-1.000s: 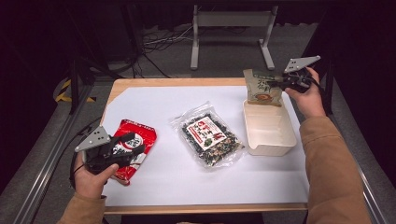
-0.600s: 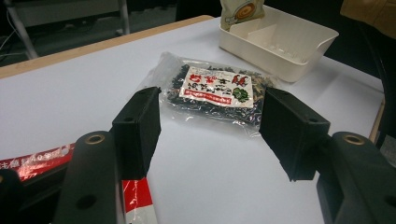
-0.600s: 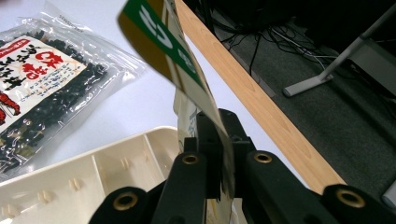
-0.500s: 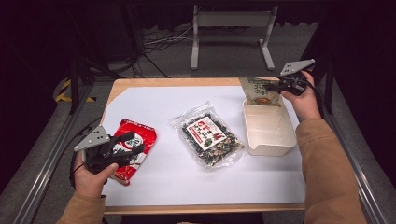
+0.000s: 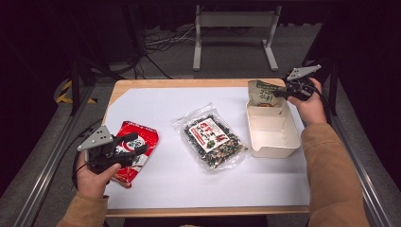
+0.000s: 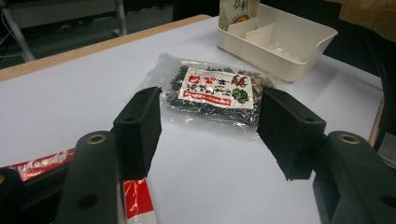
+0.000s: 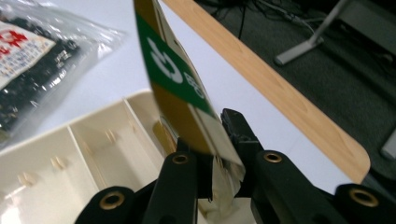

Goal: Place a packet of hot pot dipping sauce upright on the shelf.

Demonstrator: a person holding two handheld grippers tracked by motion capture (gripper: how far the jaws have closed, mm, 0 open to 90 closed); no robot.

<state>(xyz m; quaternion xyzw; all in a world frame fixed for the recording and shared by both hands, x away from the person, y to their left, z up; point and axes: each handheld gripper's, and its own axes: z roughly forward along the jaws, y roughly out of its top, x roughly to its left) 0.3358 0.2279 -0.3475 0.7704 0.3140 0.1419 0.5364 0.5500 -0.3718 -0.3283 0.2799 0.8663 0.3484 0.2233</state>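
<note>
A green and tan snack packet (image 5: 262, 93) stands upright in the far compartment of the cream divided tray (image 5: 276, 153). My right gripper (image 5: 280, 93) is at the packet's right edge. In the right gripper view the packet (image 7: 173, 65) runs between the jaws of that gripper (image 7: 208, 135), which have just been opening; thin dark gaps show on both sides of it. My left gripper (image 5: 137, 144) rests open over a red snack bag (image 5: 147, 133) at the table's near left. A clear bag of dark seaweed (image 6: 215, 88) lies beyond the jaws of the left gripper (image 6: 210, 95), with nothing between them.
The seaweed bag (image 5: 213, 139) lies in the middle of the white tabletop, between the red bag and the tray. The tray's near compartments (image 7: 93, 154) hold nothing. A wooden table edge (image 7: 280, 93) runs behind the tray, with a metal stand (image 5: 234, 23) on the floor beyond.
The green packet has sunk a little into the tray's far end, with the right hand shifting slightly. The left hand and the other bags have stayed put.
</note>
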